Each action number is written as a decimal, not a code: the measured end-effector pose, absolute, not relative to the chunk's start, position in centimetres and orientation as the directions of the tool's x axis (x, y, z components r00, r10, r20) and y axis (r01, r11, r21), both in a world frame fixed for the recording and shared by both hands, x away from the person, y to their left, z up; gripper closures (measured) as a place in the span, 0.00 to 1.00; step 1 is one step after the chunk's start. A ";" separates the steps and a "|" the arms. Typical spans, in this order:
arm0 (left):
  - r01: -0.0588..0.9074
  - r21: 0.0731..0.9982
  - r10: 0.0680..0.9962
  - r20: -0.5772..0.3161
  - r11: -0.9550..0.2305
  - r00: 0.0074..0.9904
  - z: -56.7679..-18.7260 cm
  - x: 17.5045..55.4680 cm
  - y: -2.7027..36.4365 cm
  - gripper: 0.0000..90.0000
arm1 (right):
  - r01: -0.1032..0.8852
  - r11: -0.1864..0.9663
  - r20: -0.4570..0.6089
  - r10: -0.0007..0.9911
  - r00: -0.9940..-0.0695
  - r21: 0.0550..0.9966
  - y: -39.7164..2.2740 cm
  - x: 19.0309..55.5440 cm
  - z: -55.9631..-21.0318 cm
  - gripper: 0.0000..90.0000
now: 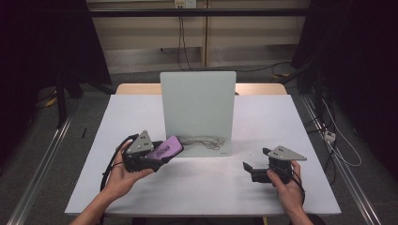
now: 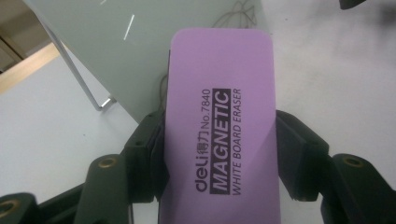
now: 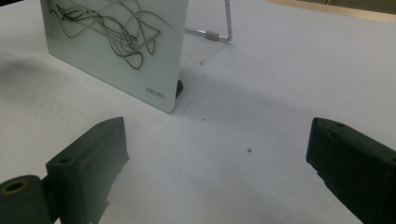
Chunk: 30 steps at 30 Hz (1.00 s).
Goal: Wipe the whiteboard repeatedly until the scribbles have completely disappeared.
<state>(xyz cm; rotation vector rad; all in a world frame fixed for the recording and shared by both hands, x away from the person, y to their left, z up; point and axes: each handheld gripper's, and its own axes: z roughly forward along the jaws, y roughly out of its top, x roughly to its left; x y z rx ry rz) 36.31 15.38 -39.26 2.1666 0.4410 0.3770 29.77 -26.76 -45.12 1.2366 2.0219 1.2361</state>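
Observation:
A purple magnetic whiteboard eraser is clamped between the jaws of my left gripper, lifted just off the table near the board's lower left corner. The small glass whiteboard stands upright on its metal stand in the middle of the table, with dark scribbled lines along its lower part. My right gripper rests low at the front right, its jaws wide apart with nothing between them, pointing toward the board's lower right corner.
The white table has bare surface in front of the board and on both sides. A wooden edge runs behind it. Cables lie on the floor at the right, and dark curtains flank the scene.

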 end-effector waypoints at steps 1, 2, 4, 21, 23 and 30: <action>0.168 0.804 0.434 0.120 -0.570 0.893 -39.1 36.4 15.2 0.45 | 0.453 0.189 0.064 0.871 -0.487 0.871 -26.8 29.8 -45.1 0.06; 0.165 0.808 0.436 0.123 -0.566 0.892 -39.1 36.5 15.0 0.45 | 0.453 0.189 0.064 0.871 -0.487 0.871 -26.8 29.8 -45.1 0.06; 0.146 0.802 0.427 0.146 -0.580 0.892 -38.8 36.6 14.6 0.45 | 0.452 0.190 0.064 0.870 -0.488 0.871 -26.8 29.8 -45.1 0.06; 0.046 0.794 0.385 0.242 -0.606 0.891 -37.7 37.6 11.9 0.45 | 0.452 0.191 0.063 0.870 -0.490 0.872 -26.8 29.8 -45.1 0.06; 0.018 0.787 0.373 0.273 -0.617 0.887 -37.4 37.6 11.6 0.45 | 0.451 0.191 0.063 0.870 -0.489 0.872 -26.8 29.8 -45.1 0.06; -0.021 0.761 0.346 0.319 -0.649 0.882 -38.1 37.8 10.8 0.45 | 0.450 0.190 0.063 0.870 -0.489 0.873 -26.8 29.7 -45.1 0.06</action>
